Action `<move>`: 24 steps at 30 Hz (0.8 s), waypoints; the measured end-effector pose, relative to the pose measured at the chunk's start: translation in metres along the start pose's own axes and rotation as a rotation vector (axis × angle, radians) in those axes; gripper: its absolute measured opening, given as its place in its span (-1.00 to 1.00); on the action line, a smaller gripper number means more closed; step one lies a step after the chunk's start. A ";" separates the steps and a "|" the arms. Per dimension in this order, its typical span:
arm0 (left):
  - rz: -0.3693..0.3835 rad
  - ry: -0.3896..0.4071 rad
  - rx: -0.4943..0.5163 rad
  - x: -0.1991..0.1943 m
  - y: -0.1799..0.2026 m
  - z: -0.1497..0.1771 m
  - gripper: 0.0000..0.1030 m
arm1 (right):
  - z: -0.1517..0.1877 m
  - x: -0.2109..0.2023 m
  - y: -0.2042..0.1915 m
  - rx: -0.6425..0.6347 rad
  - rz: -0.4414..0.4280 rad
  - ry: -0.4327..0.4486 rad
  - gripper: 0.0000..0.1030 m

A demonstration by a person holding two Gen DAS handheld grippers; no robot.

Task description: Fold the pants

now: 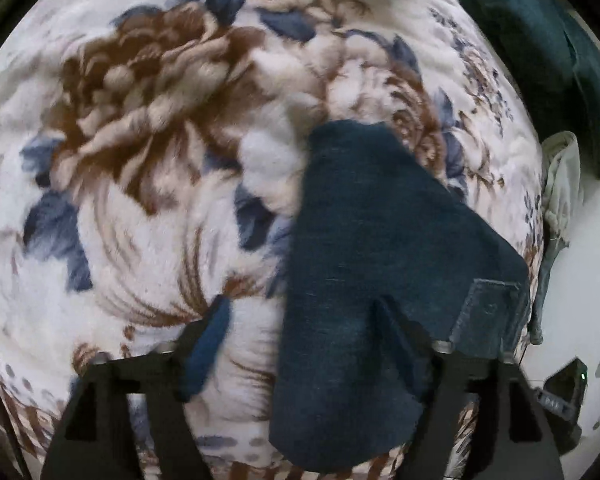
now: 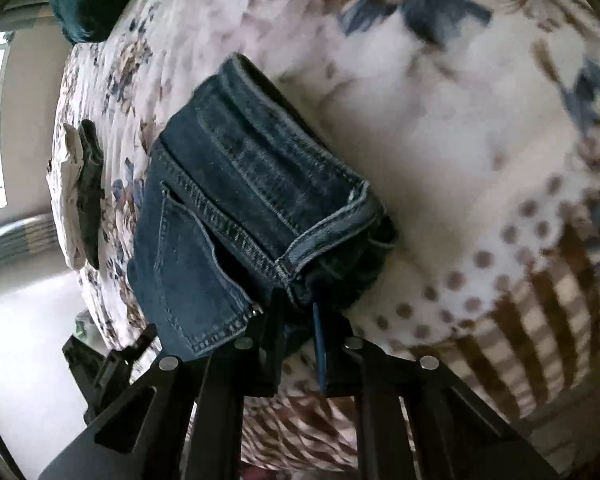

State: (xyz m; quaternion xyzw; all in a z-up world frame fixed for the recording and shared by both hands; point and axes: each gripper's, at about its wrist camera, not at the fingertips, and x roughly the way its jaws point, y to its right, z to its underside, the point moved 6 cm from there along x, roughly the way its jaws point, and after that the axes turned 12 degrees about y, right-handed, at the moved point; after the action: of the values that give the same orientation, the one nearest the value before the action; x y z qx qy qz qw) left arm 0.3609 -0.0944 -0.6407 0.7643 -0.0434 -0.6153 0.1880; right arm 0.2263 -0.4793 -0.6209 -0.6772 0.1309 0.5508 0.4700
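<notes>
A: Where were the jeans (image 2: 236, 200)?

B: On the bed, lying on the floral blanket (image 1: 140, 160), folded into a thick bundle. In the right wrist view the hem of one leg lay across the top, with a back pocket showing beside it, toward the blanket's edge.

A: And the right gripper (image 2: 300, 320)?

B: Its fingers (image 2: 274, 344) stood narrow, pinched on the near corner of the jeans, just below that hem. Denim sat between the pads.

A: The left gripper (image 1: 300, 336)?

B: Its fingers (image 1: 208, 344) stood wide. A dark flap of the jeans ran up between them and draped over the inner face of one finger, while the other finger was over bare blanket beside the jeans. I saw nothing pressing on the cloth, so they held nothing.

A: Anything else near the jeans?

B: A dark green cushion (image 1: 540, 60) lay well beyond them at the blanket's far edge. A pale crumpled cloth (image 2: 72, 200) with a dark garment (image 2: 90, 192) on it sat at the bed's edge, apart from the jeans, and pale floor (image 2: 20, 340) showed past that.
</notes>
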 end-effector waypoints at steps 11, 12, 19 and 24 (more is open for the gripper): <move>0.065 0.037 0.028 -0.007 0.005 -0.008 0.94 | 0.003 0.008 0.016 0.027 -0.153 -0.083 0.64; 0.113 0.026 -0.016 -0.003 0.004 -0.007 0.94 | 0.006 0.010 0.017 0.026 -0.192 -0.090 0.64; 0.255 -0.045 -0.147 0.047 0.010 0.009 0.95 | 0.021 0.074 0.011 0.024 -0.383 -0.158 0.75; 0.276 -0.038 -0.112 0.047 0.020 0.003 0.95 | 0.012 0.079 -0.003 0.118 -0.501 -0.058 0.77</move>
State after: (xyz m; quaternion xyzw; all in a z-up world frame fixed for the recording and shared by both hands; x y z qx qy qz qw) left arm 0.3722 -0.1275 -0.6785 0.7276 -0.1175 -0.5995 0.3122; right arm 0.2495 -0.4415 -0.6877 -0.6439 -0.0225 0.4279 0.6339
